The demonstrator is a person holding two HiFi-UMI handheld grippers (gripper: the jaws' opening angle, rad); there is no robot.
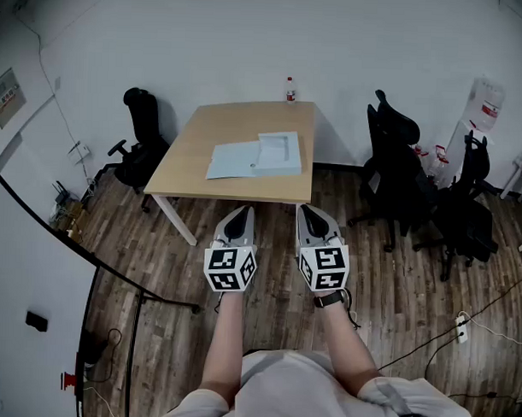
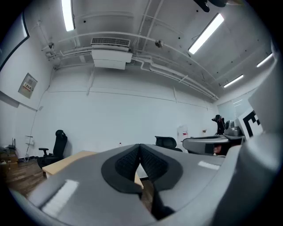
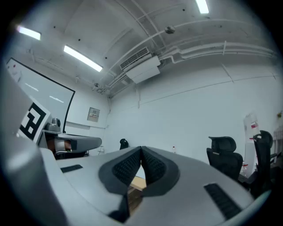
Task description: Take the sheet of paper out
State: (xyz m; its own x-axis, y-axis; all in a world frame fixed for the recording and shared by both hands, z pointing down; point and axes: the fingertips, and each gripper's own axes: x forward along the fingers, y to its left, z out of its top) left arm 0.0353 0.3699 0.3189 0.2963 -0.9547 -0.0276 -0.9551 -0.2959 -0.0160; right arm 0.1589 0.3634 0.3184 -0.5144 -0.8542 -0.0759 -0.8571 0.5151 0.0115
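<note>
Left gripper (image 1: pixel 239 213): jaws closed pad against pad with nothing between them, as the left gripper view shows; held level over the wooden floor (image 1: pixel 265 332).
Right gripper (image 1: pixel 309 211): just beside the left one, also level; its jaws meet at the tips and hold nothing.
Table (image 1: pixel 184 168): ahead of both grippers, its near edge a little beyond the jaw tips and not touched.
Open folder (image 1: pixel 254 157): pale, lying flat on the table top, straight ahead of the gap between the two grippers and well apart from both.
Sheet of paper: cannot be told from the folder's pale surfaces at this range; it is nowhere near either gripper.
Bottle (image 1: pixel 290 90): upright at the table's far edge, beyond the folder.
Office chairs: one black chair (image 1: pixel 142 138) ahead and left of the left gripper, two more (image 1: pixel 403 170) ahead and right of the right gripper.
</note>
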